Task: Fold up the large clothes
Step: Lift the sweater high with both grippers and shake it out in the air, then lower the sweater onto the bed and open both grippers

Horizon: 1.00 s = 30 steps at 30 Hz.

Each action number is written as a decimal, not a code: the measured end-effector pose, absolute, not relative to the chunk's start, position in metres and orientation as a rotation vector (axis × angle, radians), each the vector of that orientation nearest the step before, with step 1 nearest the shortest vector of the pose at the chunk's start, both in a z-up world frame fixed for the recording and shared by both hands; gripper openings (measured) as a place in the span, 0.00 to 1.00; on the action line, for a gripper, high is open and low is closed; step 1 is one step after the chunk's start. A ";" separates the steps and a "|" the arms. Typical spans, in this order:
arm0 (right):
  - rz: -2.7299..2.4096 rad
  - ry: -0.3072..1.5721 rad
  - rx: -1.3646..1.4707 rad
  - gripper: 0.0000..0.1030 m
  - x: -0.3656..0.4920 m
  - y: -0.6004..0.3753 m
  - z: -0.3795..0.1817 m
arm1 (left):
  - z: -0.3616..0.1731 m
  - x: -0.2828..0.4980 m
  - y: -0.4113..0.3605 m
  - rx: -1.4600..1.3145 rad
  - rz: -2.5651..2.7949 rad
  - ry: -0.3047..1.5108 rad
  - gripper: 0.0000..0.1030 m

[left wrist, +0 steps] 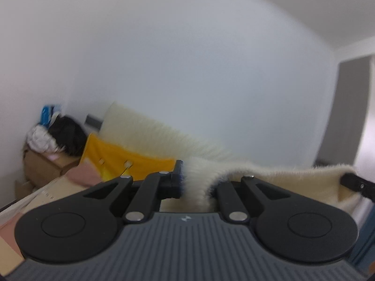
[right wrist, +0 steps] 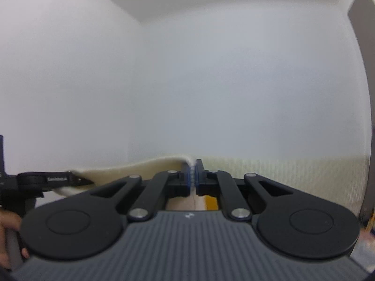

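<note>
Both grippers are clamping the top edge of a cream fleece garment: left gripper is pinching a fluffy bunch, right gripper is squeezing a thin edge, apparently stretching it level in the air so it is hanging flat for folding. Below, a bed is showing, with a yellow cloth and a clothes-filled cardboard box against the white wall.

Left gripper and right gripper both level, jaws clamped, a hand on the left handle.
</note>
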State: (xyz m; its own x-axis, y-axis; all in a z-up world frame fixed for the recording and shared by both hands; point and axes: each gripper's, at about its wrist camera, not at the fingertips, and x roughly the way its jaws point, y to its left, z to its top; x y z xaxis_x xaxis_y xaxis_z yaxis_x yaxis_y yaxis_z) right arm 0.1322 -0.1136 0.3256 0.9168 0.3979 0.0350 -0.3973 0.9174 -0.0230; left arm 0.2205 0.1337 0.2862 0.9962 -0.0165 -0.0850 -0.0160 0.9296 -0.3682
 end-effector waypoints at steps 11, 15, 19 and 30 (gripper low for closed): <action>0.296 0.244 0.022 0.06 0.447 -0.051 0.123 | 0.049 0.519 0.142 -0.324 0.147 0.380 0.07; 0.269 0.346 0.078 0.06 0.535 -0.033 0.038 | -0.049 0.622 0.146 -0.329 0.177 0.491 0.07; 0.248 0.424 0.080 0.06 0.578 -0.012 -0.034 | -0.137 0.713 0.174 -0.280 0.198 0.584 0.07; 0.253 0.589 0.038 0.06 0.649 -0.006 -0.160 | -0.246 0.790 0.195 -0.227 0.207 0.768 0.08</action>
